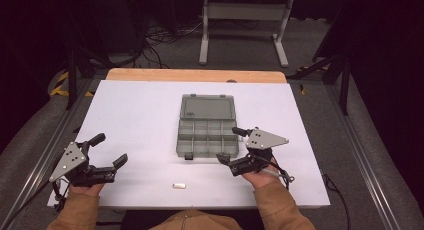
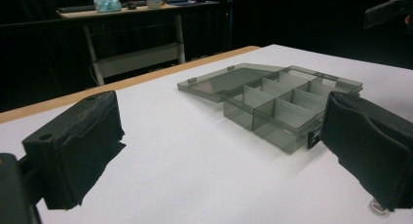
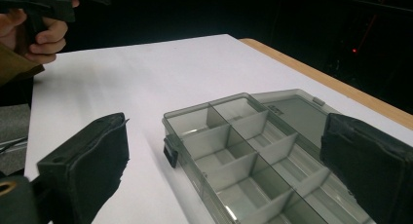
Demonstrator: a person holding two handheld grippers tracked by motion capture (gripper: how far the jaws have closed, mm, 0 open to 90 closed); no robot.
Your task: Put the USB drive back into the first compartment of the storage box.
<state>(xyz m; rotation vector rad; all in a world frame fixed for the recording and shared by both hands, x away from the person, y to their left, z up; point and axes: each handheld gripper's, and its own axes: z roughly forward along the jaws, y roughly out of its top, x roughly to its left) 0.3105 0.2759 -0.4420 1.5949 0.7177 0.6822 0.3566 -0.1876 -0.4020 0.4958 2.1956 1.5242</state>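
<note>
A grey see-through compartment box (image 1: 207, 136) lies open in the middle of the white table (image 1: 135, 120), its lid (image 1: 208, 107) folded flat toward the far side. Its compartments look empty. My right gripper (image 1: 230, 145) is open at the box's near right corner, and in the right gripper view its jaws straddle the box (image 3: 214, 141) without touching it. My left gripper (image 1: 111, 149) is open over bare table at the near left, well away from the box (image 2: 282, 136). A small white piece (image 1: 178, 185) lies near the front edge between the hands.
The table's wooden far edge (image 1: 195, 75) shows beyond the white top. Metal rails (image 1: 45, 155) run along both sides. A desk frame (image 1: 245, 20) and cables lie on the floor behind. The other hand (image 3: 44, 36) appears far off in the right gripper view.
</note>
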